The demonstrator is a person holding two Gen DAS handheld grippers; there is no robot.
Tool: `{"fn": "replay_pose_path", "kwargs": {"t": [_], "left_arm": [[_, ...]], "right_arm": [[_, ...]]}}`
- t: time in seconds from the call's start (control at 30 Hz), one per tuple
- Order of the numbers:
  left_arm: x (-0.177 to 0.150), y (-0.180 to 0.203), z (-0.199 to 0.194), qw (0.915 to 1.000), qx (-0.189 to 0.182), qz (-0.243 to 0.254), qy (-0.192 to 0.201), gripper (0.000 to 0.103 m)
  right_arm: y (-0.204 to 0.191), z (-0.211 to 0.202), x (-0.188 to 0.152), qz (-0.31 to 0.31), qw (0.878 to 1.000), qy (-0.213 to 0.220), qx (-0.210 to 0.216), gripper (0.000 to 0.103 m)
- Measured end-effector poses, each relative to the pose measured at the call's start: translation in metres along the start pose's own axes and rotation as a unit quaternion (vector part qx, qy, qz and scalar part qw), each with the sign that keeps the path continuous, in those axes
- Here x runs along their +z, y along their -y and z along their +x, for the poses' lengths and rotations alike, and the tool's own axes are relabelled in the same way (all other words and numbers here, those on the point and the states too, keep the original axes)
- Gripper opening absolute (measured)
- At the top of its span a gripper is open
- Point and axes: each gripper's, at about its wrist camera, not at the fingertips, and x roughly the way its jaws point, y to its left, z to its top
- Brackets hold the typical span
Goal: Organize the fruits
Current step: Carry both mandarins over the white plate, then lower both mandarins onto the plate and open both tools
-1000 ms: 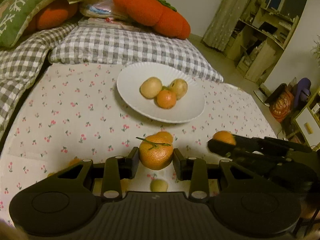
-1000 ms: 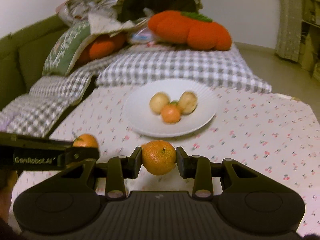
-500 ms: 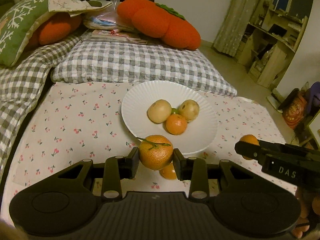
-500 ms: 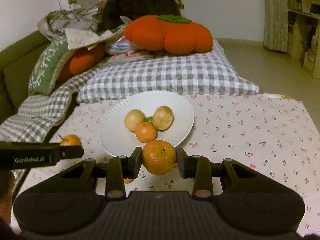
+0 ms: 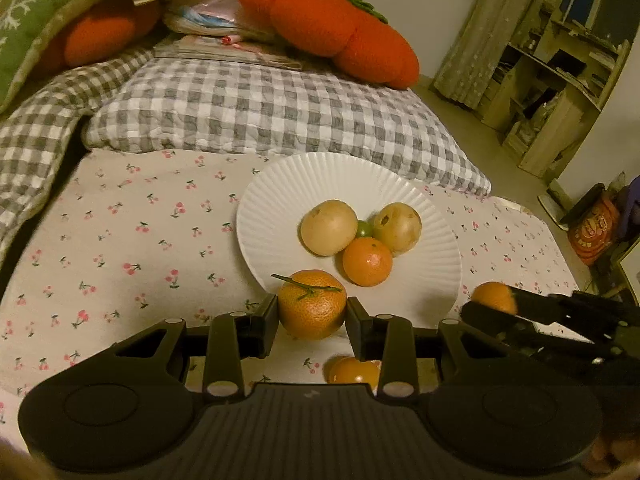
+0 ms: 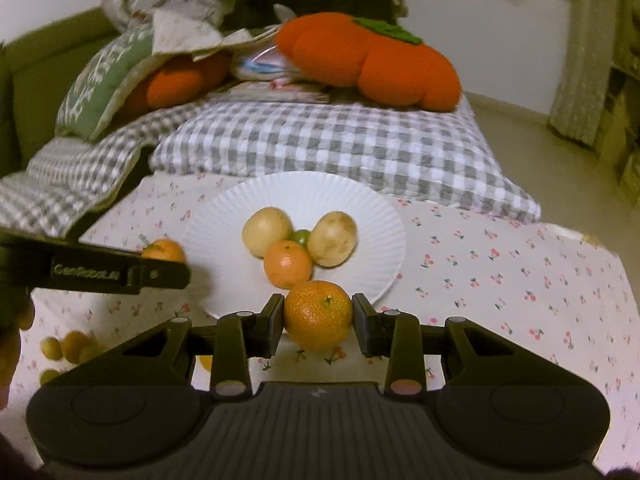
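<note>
A white ribbed plate (image 5: 280, 200) (image 6: 360, 208) on the cherry-print tablecloth holds two tan round fruits (image 5: 329, 227), a small tangerine (image 5: 367, 261) and a small green fruit (image 5: 364, 229). My left gripper (image 5: 312, 318) is shut on a stemmed tangerine (image 5: 312, 304) at the plate's near edge. My right gripper (image 6: 318, 322) is shut on another tangerine (image 6: 318, 314) just in front of the plate's near rim. Each gripper shows at the side of the other's view.
A loose tangerine (image 5: 354, 370) lies on the cloth under the left gripper. Several small fruits (image 6: 66, 348) lie at the near left. Checked cushions (image 5: 260, 108) and orange plush pillows (image 5: 332, 24) lie behind the plate. Shelves (image 5: 560, 80) stand at the right.
Both grippers have moved forward toward the plate with their tangerines; the plate now lies just ahead of the fingertips.
</note>
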Motion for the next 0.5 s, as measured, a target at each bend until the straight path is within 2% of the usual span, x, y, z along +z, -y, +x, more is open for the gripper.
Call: {"fn": "replay_pose_path", "kwargs": {"t": [0.23,0.4,0.5], "left_arm": [[-0.001,0.008,0.013,0.9996,-0.007,0.028,0.000,0.021],[-0.003,0.013,0.021,0.9980,0.017,0.060,0.004,0.021],[-0.003,0.013,0.023,0.9982,0.015,0.058,0.002,0.021]], "right_arm": [[-0.007,0.015,0.001,-0.032,0.999,-0.010,0.001,0.033],[-0.006,0.024,-0.001,-0.035,0.999,-0.016,-0.001,0.033],[-0.006,0.026,0.001,-0.035,0.999,-0.012,0.001,0.033]]}}
